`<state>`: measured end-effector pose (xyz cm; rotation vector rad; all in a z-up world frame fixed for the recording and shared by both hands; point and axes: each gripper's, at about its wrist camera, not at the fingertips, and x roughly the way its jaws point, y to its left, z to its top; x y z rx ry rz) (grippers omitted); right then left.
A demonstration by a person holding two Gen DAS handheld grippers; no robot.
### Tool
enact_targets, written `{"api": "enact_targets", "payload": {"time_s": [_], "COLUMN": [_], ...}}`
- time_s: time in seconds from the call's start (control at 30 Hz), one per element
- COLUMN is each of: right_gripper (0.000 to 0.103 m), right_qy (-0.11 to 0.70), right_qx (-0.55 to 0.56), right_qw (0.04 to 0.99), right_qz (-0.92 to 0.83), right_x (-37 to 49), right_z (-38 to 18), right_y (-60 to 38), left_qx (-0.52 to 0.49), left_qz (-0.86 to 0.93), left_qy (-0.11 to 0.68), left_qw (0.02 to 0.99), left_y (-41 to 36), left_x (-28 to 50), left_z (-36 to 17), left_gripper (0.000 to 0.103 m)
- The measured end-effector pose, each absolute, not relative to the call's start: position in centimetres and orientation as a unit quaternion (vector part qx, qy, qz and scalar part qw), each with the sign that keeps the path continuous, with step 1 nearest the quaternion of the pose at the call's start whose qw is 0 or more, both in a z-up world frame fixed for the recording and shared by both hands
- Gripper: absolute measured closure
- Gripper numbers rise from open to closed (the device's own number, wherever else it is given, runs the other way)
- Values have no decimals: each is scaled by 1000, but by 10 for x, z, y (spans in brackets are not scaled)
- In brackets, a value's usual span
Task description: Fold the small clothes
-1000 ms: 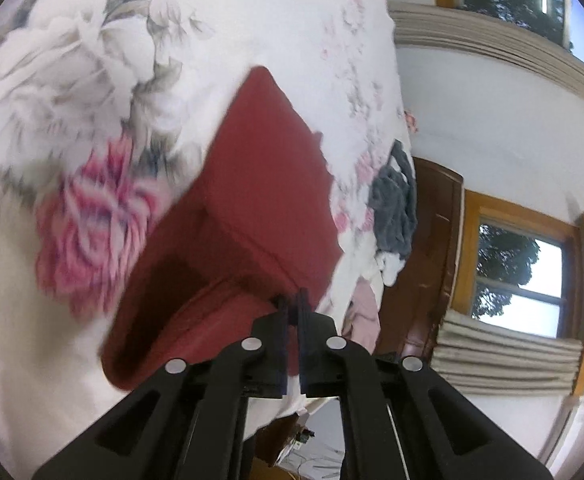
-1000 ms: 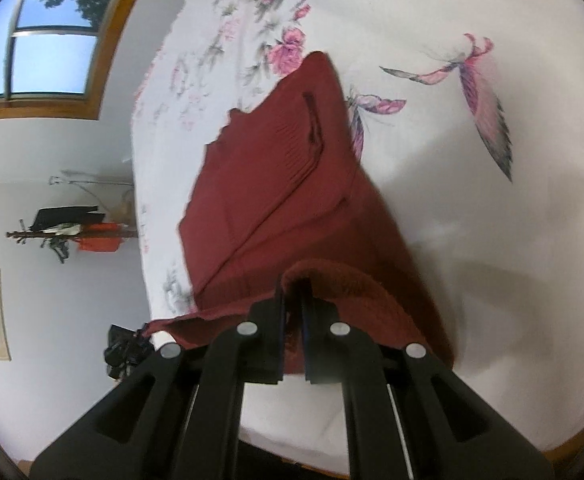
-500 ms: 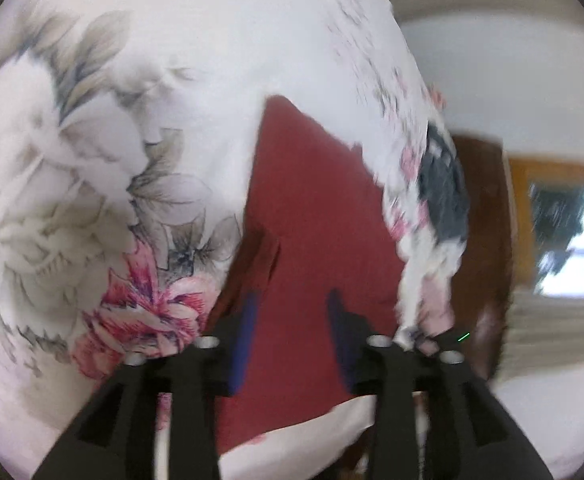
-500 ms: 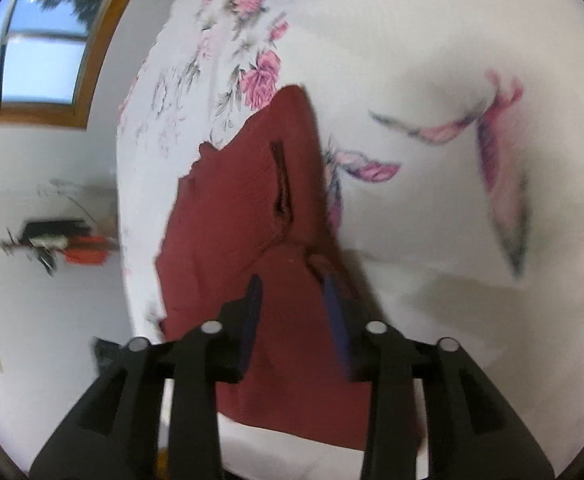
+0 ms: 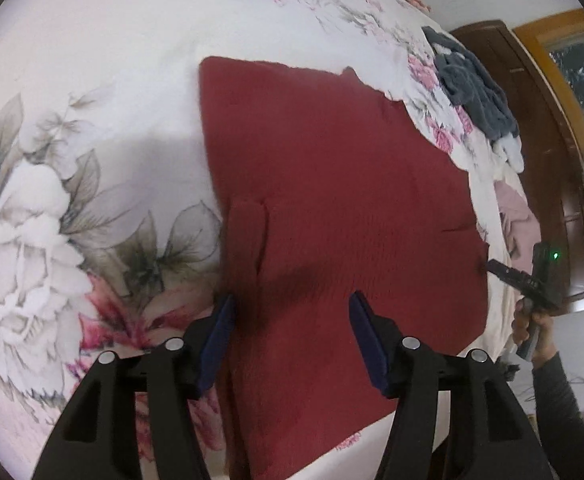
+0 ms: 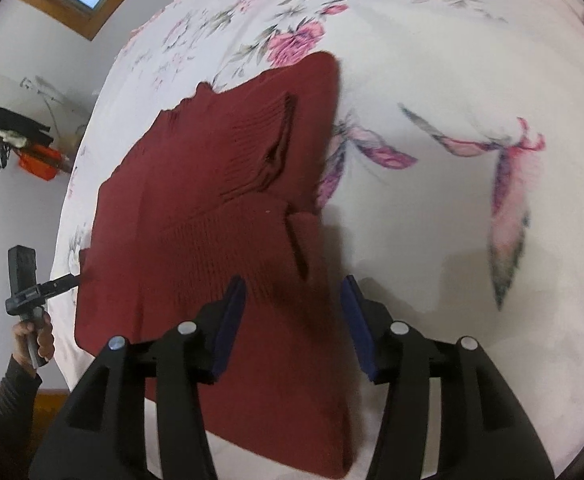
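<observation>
A dark red knitted garment [image 5: 331, 200] lies flat on the flowered bedsheet [image 5: 92, 80], folded into a rough rectangle. My left gripper [image 5: 292, 320] hovers open above its near left part, nothing between the blue pads [image 5: 220, 336]. In the right wrist view the same red garment [image 6: 212, 220] shows a ribbed fold near its far edge, and my right gripper [image 6: 293, 304] stands open over its near right part. Each view shows the other gripper at the garment's far side: the right gripper [image 5: 531, 280] in a hand, the left gripper [image 6: 32, 280] in a hand.
A dark grey garment [image 5: 471, 88] and a pale pink one [image 5: 515, 220] lie at the bed's far right edge, beside a brown wooden cabinet [image 5: 551, 140]. A coat stand with dark and orange items [image 6: 24, 144] stands by the wall. The white sheet [image 6: 451, 220] stretches right of the garment.
Both grippers were shut on the lifted red garment one second ago. They have opened, let it go, and it now lies flat on the bed.
</observation>
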<state>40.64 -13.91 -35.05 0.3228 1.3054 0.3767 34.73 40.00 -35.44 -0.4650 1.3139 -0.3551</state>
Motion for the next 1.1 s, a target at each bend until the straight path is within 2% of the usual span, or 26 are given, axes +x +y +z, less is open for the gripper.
{"api": "enact_targets", "payload": {"time_s": [0.03, 0.07, 0.1, 0.13, 0.17, 0.2, 0.4, 0.8, 1.1], "right_gripper": [54, 62, 80, 87, 93, 95, 97, 98, 98], "right_qy": [600, 601, 601, 601, 599, 595, 572, 519, 477], "right_qx": [142, 138, 136, 131, 130, 131, 123, 92, 91], "right_qw": [768, 768, 769, 771, 773, 776, 794, 834, 858], "right_qz": [174, 174, 173, 167, 163, 163, 164, 164, 166], "right_x": [407, 407, 407, 407, 406, 404, 392, 377, 421], "right_z": [-352, -354, -355, -356, -355, -353, -336, -278, -237], "right_y": [-136, -133, -132, -132, -133, -134, -130, -125, -123], "left_qx": [-210, -206, -205, -202, -200, -200, -174, -172, -168], "left_qz": [-160, -160, -159, -157, -155, -154, -146, -159, -167], "left_qy": [602, 602, 599, 594, 594, 595, 566, 473, 426], "left_qw": [754, 755, 758, 762, 763, 763, 793, 849, 873], "left_y": [400, 400, 400, 401, 402, 401, 393, 394, 405], "left_x": [348, 348, 347, 345, 344, 343, 330, 304, 347], "left_z": [-355, -356, -355, -354, -353, -354, -341, -270, -223], "left_gripper": [45, 45, 51, 57, 79, 92, 94, 95, 95]}}
